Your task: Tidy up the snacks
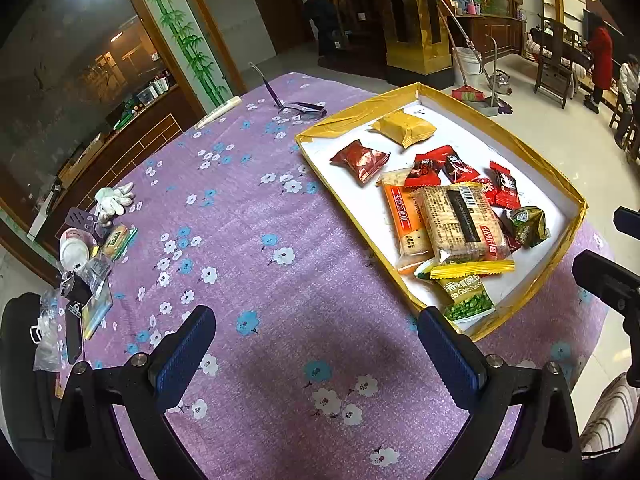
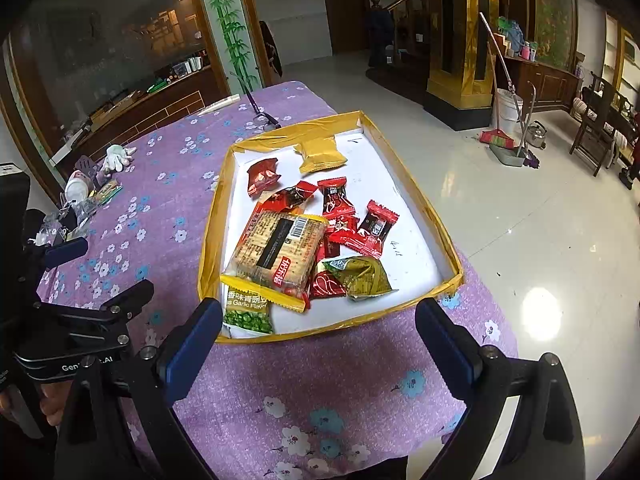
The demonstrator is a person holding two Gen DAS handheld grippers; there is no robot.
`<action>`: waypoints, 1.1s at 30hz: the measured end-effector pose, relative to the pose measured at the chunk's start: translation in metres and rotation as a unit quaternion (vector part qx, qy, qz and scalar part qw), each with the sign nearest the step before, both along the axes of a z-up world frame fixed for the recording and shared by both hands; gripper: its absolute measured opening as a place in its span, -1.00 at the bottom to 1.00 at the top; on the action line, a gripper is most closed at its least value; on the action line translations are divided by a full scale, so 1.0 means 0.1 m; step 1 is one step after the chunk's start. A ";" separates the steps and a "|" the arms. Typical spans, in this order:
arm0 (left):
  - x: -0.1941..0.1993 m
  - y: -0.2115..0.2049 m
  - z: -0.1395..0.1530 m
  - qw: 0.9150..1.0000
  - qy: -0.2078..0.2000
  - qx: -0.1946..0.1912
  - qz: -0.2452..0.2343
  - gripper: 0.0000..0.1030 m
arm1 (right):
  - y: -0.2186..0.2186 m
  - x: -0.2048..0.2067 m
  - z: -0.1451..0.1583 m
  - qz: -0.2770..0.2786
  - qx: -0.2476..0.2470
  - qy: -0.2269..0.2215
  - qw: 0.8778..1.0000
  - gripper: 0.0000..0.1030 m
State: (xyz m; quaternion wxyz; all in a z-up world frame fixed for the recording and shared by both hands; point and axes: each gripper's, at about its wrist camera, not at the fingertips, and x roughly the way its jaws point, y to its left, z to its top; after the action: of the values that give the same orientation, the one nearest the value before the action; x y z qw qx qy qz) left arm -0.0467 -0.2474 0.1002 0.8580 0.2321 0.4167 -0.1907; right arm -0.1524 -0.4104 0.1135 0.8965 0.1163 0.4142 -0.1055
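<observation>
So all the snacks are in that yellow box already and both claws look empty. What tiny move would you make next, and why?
Probably ease the right gripper forward over the tray's near rim toward the green pea packet. Both grippers are open and hold nothing, and that packet lies closest, partly tucked under the big cracker pack.

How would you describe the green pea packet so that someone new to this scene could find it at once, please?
Start at the shallow yellow-edged tray on the purple flowered tablecloth. Go to the tray's near corner, closest to the grippers. The green pea packet lies there, partly under the big cracker pack; it alone shows green peas and "Garlic" lettering.
</observation>
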 end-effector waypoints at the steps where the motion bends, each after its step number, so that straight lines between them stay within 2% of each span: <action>1: 0.00 0.00 0.00 1.000 0.001 0.000 0.000 0.98 | 0.00 0.00 0.00 0.000 0.000 0.000 1.000 0.88; 33: -0.02 -0.02 -0.02 1.000 0.001 0.005 -0.005 0.98 | -0.01 0.06 0.01 -0.001 0.002 0.002 1.000 0.88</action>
State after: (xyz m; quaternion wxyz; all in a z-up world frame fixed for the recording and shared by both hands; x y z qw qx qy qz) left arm -0.0487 -0.2495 0.0983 0.8555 0.2379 0.4175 -0.1929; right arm -0.1468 -0.4115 0.1147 0.8954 0.1178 0.4162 -0.1057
